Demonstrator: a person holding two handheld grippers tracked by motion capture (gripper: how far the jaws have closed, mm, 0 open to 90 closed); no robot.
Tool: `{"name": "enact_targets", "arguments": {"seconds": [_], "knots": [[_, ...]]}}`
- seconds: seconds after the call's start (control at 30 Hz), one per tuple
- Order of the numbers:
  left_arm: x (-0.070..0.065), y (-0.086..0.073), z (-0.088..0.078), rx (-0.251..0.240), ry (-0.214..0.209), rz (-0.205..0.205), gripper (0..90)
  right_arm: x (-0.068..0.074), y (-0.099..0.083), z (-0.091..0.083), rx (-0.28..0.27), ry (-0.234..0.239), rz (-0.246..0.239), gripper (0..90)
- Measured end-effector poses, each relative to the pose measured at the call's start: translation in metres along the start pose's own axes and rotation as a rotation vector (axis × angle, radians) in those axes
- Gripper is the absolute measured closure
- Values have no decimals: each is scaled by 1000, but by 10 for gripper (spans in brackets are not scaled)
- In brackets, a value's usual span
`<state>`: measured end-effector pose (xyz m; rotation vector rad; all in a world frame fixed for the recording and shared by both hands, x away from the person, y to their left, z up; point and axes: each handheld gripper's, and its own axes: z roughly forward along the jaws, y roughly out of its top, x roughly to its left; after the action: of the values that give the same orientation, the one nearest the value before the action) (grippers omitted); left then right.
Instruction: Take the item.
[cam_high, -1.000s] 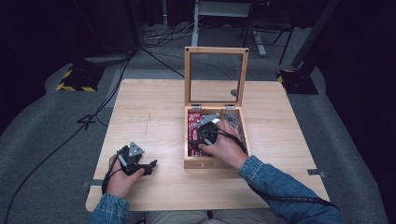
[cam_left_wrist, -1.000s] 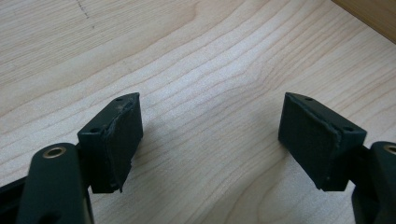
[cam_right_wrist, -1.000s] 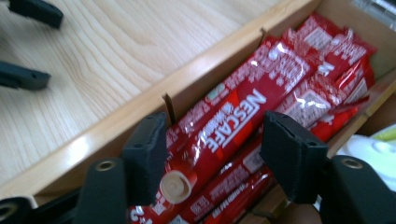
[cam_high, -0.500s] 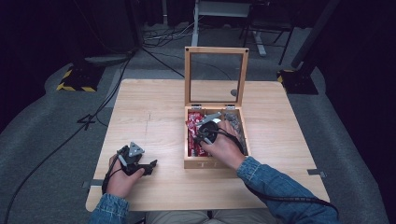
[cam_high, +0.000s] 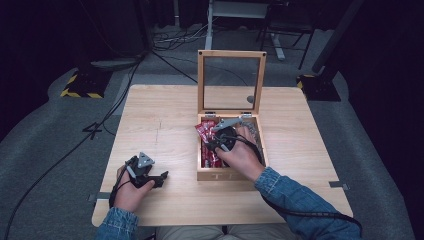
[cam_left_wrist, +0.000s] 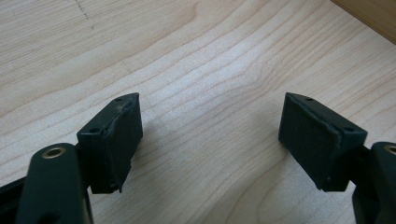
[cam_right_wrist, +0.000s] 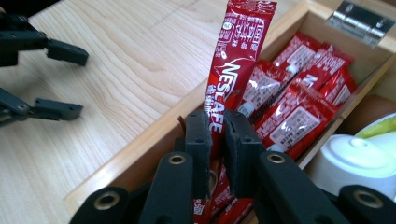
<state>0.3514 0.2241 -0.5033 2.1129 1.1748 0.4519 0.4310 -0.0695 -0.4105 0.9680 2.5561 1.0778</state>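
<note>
- Two grippers are seen in the high view: the left gripper (cam_high: 159, 178) is held low over the table (cam_high: 165, 120) near its front left, and the right gripper (cam_high: 216, 143) is set inside the wooden box (cam_high: 227, 175).
- One red sachet (cam_right_wrist: 236, 60) is pinched between the right gripper's (cam_right_wrist: 215, 154) pads – its jaws have just been closing, and they are now clamped on the sachet's lower part, so that it stands up out of the box, tilted slightly.
- More red sachets (cam_right_wrist: 299, 107) are laid side by side in the same compartment, just behind the held one; a white cup (cam_right_wrist: 355, 161) is seen in the next compartment.
- The box lid (cam_high: 231, 82) is stood upright at the back edge of the box.
- The left gripper's (cam_left_wrist: 210, 140) jaws are spread wide over bare wood, with nothing between them – no change from a second ago, and its place is kept.
- Against the earlier frames, the right hand (cam_high: 245, 157) is found at almost the same spot in the box.
</note>
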Motion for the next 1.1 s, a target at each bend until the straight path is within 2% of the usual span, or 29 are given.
{"name": "enact_targets", "arguments": {"seconds": [0.5,0.77,1.1], "knots": [[3,2,3,3,-9,10,193,-7,9,-29,-93,20,0,812],[5,5,5,10,-14,12,153,-17,8,-55,-138,5,6,812],[6,5,5,11,-13,15,151,-30,5,-76,-165,-26,10,812]]}}
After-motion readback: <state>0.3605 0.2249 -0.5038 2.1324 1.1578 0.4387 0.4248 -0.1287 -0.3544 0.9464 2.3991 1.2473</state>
